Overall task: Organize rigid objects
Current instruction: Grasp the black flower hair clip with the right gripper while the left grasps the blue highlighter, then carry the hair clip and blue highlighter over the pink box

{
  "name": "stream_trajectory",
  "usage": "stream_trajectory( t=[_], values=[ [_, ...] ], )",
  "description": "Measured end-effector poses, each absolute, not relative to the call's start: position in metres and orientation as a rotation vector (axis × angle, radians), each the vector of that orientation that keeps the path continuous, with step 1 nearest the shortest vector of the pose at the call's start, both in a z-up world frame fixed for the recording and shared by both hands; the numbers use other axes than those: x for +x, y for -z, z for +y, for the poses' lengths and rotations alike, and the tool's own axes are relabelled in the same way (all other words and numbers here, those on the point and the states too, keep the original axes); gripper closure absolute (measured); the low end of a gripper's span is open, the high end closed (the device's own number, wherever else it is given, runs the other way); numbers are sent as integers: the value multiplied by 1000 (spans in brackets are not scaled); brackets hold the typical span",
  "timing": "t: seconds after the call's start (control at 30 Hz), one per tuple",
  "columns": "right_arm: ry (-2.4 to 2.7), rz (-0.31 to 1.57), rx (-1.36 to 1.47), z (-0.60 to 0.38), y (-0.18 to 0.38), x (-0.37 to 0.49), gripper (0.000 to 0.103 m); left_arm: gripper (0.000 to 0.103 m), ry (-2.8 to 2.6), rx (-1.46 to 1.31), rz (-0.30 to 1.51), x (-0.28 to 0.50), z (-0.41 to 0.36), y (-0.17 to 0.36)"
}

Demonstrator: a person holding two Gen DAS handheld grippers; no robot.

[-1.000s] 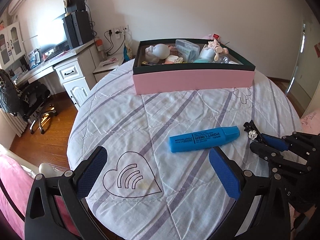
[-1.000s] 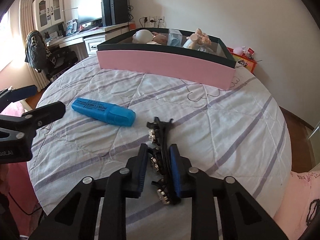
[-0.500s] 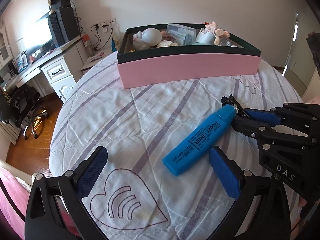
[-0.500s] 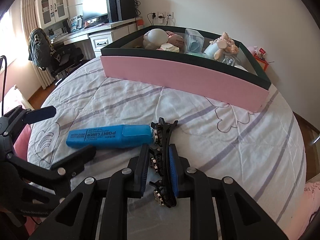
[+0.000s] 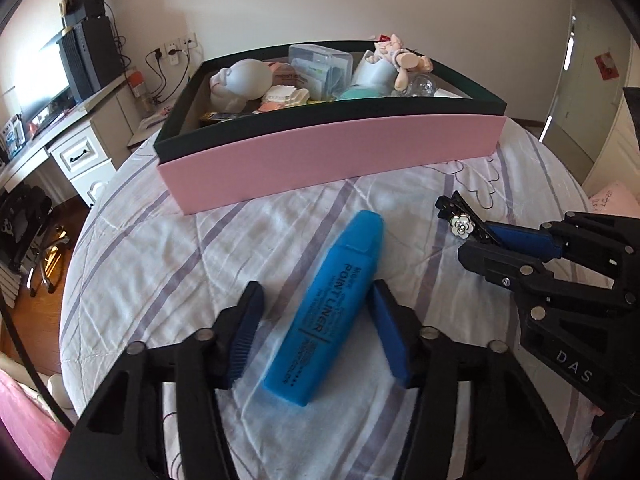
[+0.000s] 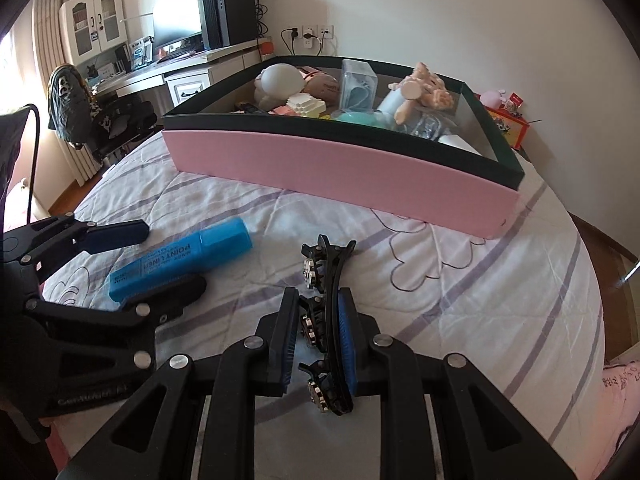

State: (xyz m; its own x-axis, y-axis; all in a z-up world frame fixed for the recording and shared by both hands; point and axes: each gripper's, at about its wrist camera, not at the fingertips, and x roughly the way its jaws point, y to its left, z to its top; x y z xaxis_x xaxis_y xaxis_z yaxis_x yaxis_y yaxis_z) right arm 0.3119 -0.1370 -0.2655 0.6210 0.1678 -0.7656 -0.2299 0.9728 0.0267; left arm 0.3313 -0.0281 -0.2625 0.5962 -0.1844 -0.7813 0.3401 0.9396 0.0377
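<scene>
A blue highlighter point(image 5: 332, 312) lies on the striped white quilt point(image 5: 160, 264), its cap toward the pink box point(image 5: 332, 156). My left gripper point(image 5: 316, 292) straddles its body and its jaws are closing. The right pad point(image 5: 384, 328) is at the marker's side, while a gap still shows at the left pad point(image 5: 246, 328). The right wrist view shows the same highlighter point(image 6: 180, 260) between the left gripper's point(image 6: 172, 258) fingers. My right gripper point(image 6: 318, 300) is shut on a black hair clip point(image 6: 332, 264) with flower studs, just above the quilt. The clip point(image 5: 460, 220) also shows to the highlighter's right.
The pink box point(image 6: 340, 160) with a dark rim stands at the back of the quilt and holds several toys and small containers. A desk point(image 6: 192, 64) with a monitor and a chair point(image 6: 80, 116) stand beyond on the left. The quilt drops off at the right edge point(image 6: 592, 280).
My left gripper moved forward and down over the highlighter, and its jaws narrowed from wide open to close around it. My right gripper carried the hair clip a little toward the box.
</scene>
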Motion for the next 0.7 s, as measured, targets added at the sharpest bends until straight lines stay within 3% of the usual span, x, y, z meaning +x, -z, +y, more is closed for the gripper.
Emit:
stream_trajectory(
  t=[0.07, 0.1, 0.4, 0.7],
  values=[
    [-227, 866, -63, -144, 266, 309, 83, 75, 309, 187, 872, 332, -35, 262],
    [-229, 865, -58, -147, 266, 308, 83, 77, 304, 167, 871, 332, -36, 261],
    [-257, 785, 5, -153, 259, 289, 83, 76, 208, 59, 790, 308, -25, 246],
    [-278, 599, 32, -144, 212, 251, 83, 76, 176, 39, 628, 259, -14, 195]
  ],
)
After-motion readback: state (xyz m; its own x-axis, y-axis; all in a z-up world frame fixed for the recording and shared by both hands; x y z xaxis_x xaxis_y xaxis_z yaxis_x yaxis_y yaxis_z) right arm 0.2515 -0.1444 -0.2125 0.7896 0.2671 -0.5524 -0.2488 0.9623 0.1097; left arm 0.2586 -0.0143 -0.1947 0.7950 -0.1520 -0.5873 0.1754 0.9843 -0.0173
